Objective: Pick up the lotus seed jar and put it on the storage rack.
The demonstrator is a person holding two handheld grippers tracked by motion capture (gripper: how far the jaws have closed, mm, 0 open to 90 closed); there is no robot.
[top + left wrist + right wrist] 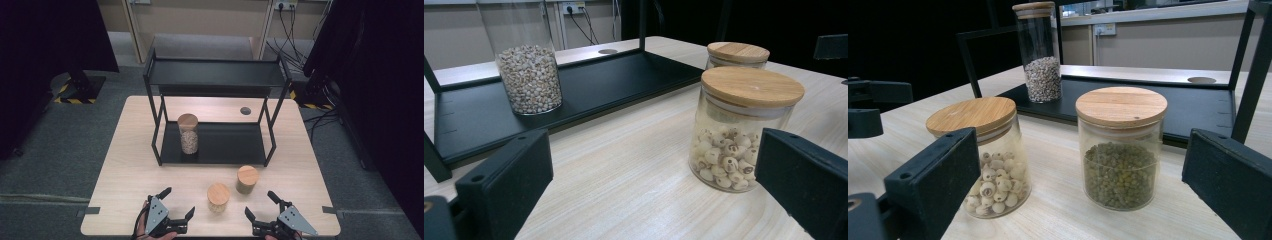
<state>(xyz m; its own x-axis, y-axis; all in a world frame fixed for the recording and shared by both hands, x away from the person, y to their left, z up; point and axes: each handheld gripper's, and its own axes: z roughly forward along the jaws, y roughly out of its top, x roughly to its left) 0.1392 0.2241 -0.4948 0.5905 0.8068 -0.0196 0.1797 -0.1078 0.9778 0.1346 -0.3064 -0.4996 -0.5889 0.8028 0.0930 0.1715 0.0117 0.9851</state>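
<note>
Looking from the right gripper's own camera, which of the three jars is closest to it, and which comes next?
1. Jar of green beans, just ahead between the jaws.
2. Jar of pale round seeds, to its left, about as near; too close to call.
3. Tall jar of small grains, far back on the black shelf.

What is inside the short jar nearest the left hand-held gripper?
The short jar holds pale round seeds with dark holes, piled in its lower part. Its wooden lid covers the top; the pile's middle is hidden.

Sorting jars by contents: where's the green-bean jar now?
The green-bean jar stands on the table at high view's right, before the rack, beside the white-seed jar.
</note>
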